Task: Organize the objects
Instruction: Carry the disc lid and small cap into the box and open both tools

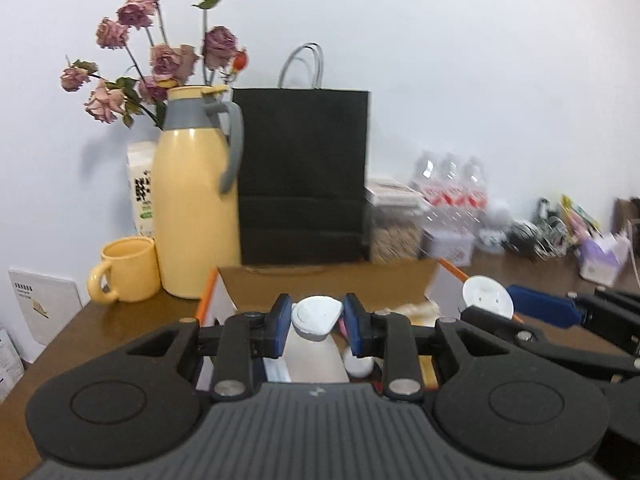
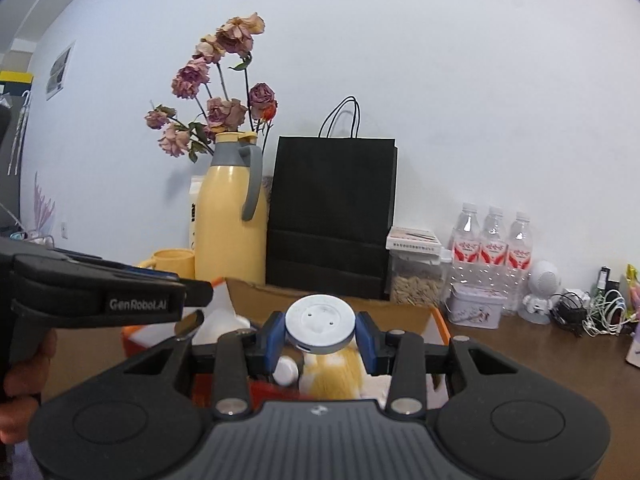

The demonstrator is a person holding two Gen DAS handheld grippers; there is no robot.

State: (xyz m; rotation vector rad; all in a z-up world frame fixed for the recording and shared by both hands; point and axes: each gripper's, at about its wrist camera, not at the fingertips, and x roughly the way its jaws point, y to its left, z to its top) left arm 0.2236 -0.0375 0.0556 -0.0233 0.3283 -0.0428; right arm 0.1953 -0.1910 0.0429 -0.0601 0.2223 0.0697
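In the left wrist view my left gripper (image 1: 317, 316) is shut on a white bottle (image 1: 316, 356), its blue pads pressing on the grey-white cap (image 1: 316, 316). The bottle hangs over an open cardboard box (image 1: 328, 284) with orange edges. In the right wrist view my right gripper (image 2: 320, 328) is shut on a round white disc (image 2: 320, 318) with a grey rim, held above the same box (image 2: 400, 316). The disc (image 1: 488, 296) also shows at the right of the left wrist view. Inside the box lie a yellow plush item (image 2: 340, 372) and a small white object (image 2: 286, 372).
Behind the box stand a yellow thermos jug (image 1: 192, 200), a yellow mug (image 1: 128, 268), a black paper bag (image 1: 304, 176) and dried roses (image 1: 160, 52). Water bottles (image 2: 492, 248), a seed jar (image 2: 416, 276), a tin (image 2: 476, 312) and cables (image 2: 592, 312) crowd the wooden table (image 2: 540, 352) at the right.
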